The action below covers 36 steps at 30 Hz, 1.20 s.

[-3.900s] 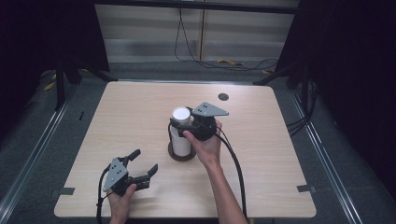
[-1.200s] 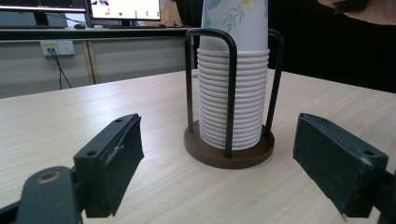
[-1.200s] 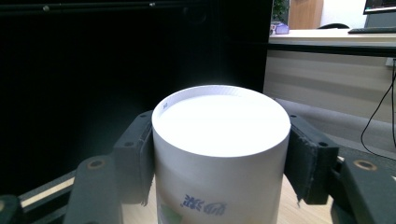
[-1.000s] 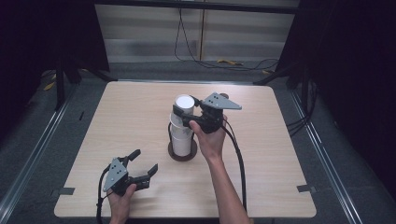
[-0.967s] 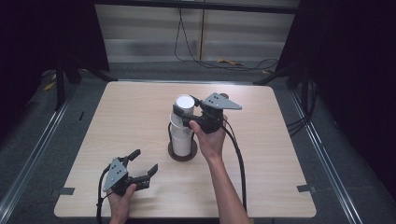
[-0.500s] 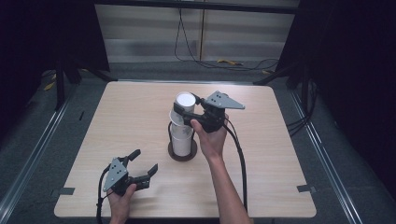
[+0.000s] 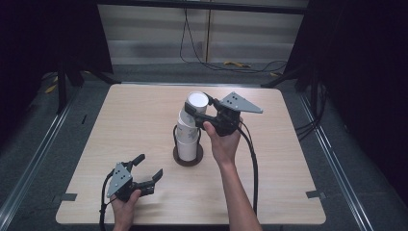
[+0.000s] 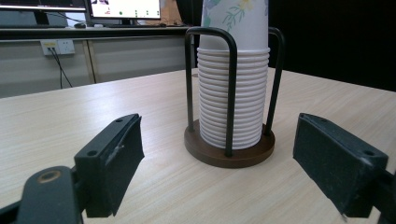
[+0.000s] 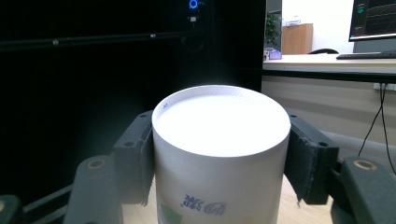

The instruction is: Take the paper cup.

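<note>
A stack of upturned white paper cups (image 7: 188,139) stands in a black wire holder with a round brown base (image 7: 187,159) at the middle of the wooden table (image 7: 120,120). My right gripper (image 7: 196,109) is shut on the top cup (image 7: 197,100), which sits raised and slightly tilted above the rest. In the right gripper view both pads (image 9: 135,158) press on the sides of that cup (image 9: 219,140). My left gripper (image 7: 146,168) rests open near the table's front left. In the left gripper view its jaws (image 8: 217,168) stand wide apart, facing the cup stack (image 8: 232,102) and holder base (image 8: 229,151) from a distance.
Black cables trail from both grippers toward the front edge. Tape marks (image 7: 65,197) sit at the table's front corners. Dark frame posts and floor cables (image 7: 235,65) lie beyond the far edge.
The right gripper has risen with the top cup, drawing it further up off the stack. The left gripper has stayed where it was.
</note>
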Motion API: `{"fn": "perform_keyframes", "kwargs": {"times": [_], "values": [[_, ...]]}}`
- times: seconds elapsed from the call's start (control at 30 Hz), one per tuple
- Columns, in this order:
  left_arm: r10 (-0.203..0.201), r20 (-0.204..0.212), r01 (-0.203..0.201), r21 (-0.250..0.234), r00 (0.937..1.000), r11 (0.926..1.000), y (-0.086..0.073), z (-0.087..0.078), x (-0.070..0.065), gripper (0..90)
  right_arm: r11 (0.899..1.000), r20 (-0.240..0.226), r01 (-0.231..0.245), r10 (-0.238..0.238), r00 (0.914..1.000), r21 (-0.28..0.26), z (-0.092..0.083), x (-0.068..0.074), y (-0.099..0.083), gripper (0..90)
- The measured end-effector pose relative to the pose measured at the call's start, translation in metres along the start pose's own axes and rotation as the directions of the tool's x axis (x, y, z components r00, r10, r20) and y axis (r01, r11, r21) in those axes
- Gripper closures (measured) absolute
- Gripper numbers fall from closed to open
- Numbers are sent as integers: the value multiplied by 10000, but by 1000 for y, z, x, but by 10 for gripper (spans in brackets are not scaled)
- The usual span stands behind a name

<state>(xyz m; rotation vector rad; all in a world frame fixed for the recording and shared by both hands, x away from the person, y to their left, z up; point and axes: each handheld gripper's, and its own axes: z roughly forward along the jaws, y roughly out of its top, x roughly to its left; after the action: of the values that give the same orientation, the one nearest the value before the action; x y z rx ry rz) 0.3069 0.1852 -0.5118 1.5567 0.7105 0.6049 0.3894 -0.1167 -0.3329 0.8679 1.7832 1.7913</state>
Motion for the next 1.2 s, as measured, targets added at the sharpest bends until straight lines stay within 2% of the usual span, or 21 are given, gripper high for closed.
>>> {"fn": "perform_keyframes", "kwargs": {"times": [0.1, 0.17, 0.23, 0.33, 0.4, 0.6, 0.8, 0.97, 1.2], "values": [[-156, -14, 156, 10, 9999, 9999, 0, 0, 0, 158, 9999, 64, -103, 104, 9999, -73, -7, -6, 4, 347], [-110, -106, 112, 106, 9999, 9999, 1, 1, 1, 157, 9999, 101, -107, 107, 9999, -10, -10, -8, 4, 348], [-95, -10, 95, 195, 10000, 9998, 1, 3, 1, 157, 9997, 300, 140, -146, 9994, 200, -14, -9, 4, 348], [-31, 10, 30, 250, 10000, 9997, 1, 3, 0, 157, 9996, 389, 165, -173, 9991, 212, -17, -9, 3, 348], [-15, -40, 16, 246, 10000, 9997, 1, 4, -1, 158, 9989, 450, 237, -255, 9987, 399, -18, -10, 3, 348], [35, 284, -46, 371, 9996, 9993, 2, 8, -4, 156, 9978, 618, 296, -333, 9975, 598, -29, -12, -3, 348], [-50, 503, 22, 548, 9987, 9985, 3, 10, -8, 155, 9979, 651, 107, -149, 9978, 645, -41, -13, -8, 349], [-342, 760, 282, 779, 9965, 9966, 5, 13, -12, 156, 9973, 662, 48, -96, 9978, 726, -49, -13, -16, 350], [-288, 989, 198, 911, 9947, 9956, 10, 13, -17, 158, 9947, 774, -60, -20, 9970, 1025, -58, -11, -27, 351]]}}
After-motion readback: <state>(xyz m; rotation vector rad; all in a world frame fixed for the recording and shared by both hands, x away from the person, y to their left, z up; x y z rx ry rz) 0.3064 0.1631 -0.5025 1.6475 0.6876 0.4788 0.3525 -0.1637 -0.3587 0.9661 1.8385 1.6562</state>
